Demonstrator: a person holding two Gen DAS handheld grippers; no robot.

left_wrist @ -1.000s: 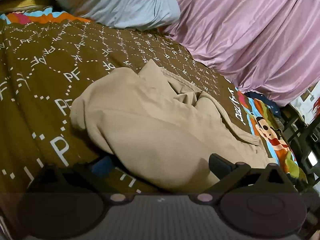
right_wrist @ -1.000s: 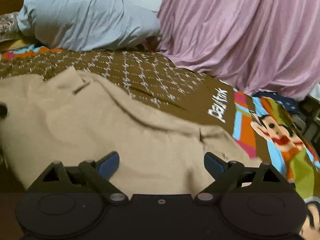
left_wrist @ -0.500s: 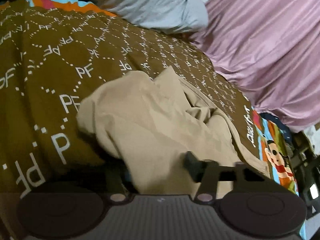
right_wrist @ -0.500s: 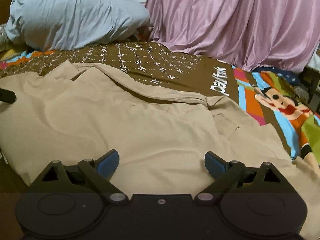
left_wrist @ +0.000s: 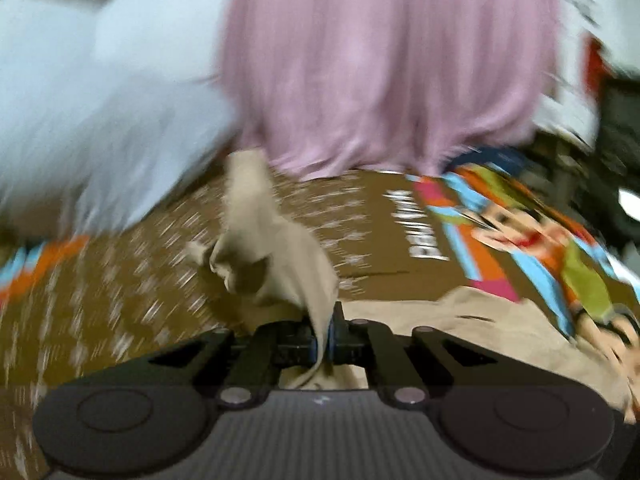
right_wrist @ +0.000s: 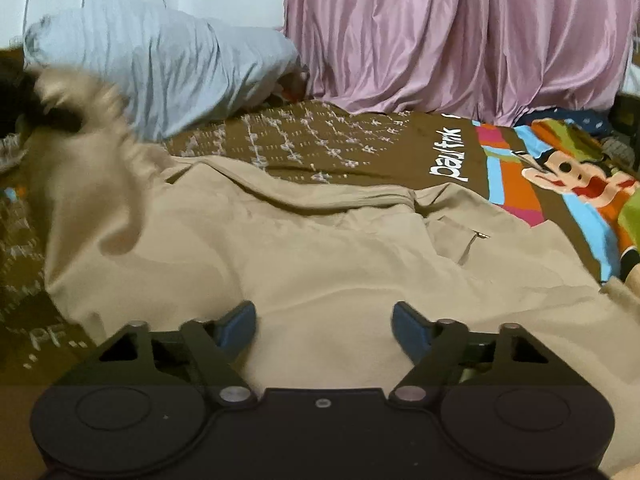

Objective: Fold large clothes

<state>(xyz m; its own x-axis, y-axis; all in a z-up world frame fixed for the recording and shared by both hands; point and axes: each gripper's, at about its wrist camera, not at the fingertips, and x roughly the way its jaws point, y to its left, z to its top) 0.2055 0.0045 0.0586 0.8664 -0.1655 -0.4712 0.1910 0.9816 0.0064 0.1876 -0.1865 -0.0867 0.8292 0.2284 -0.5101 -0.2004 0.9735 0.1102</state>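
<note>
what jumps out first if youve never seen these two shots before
The left gripper is shut on a fold of the tan jacket, lifting it off the brown bedspread. Behind hangs a pink curtain, with a cartoon monkey print at the bedspread's right edge.

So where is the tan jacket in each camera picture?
Left wrist: the tan jacket rises from the middle, pinched in the left gripper.
Right wrist: it spreads across the middle, beyond the open right gripper.
Shared landmark: the pink curtain, top of both.
</note>
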